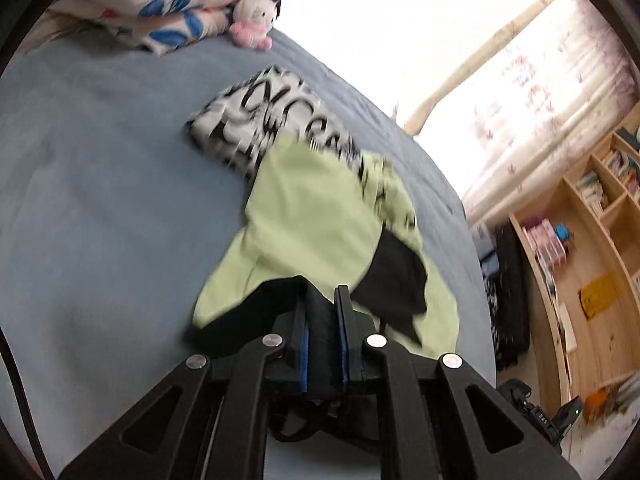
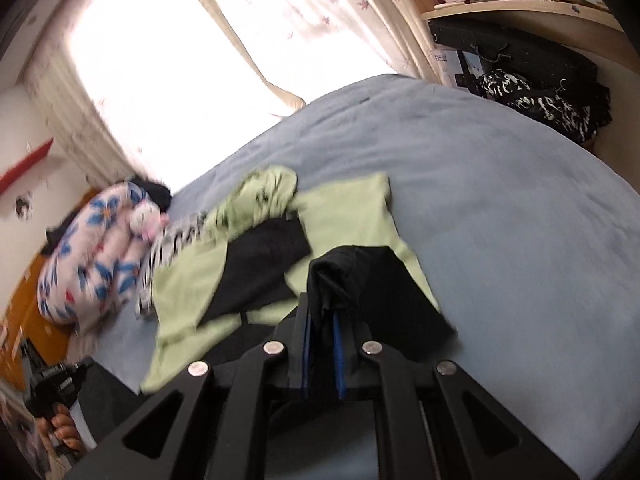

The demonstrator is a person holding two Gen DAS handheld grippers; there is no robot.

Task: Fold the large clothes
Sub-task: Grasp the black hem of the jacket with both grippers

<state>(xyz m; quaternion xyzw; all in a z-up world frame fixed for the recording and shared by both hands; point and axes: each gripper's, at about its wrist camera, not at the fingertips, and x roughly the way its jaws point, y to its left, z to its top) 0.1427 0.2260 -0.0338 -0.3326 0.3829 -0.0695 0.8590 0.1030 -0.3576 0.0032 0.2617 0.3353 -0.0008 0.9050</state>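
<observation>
1. Fabric first: the black garment looks thin, soft and floppy, so I'd guess it's light and will sag wherever nothing holds it up.
2. It's on the blue bed, draped partly over a light green garment, with a black-and-white patterned piece lying beyond that.
3. Left tongs are pinched together on a bunched edge of the black cloth, which sits right between the blue pads.
4. Right tongs are doing the same, clamped on another bunch of that black cloth, with the fabric humped up over the tips.
5. Grabbing at two edge points seems the right call; my worry is the green one riding along, since it's touching underneath.
6. Frames are blurry, so I can't tell exactly which corners are held.
</observation>
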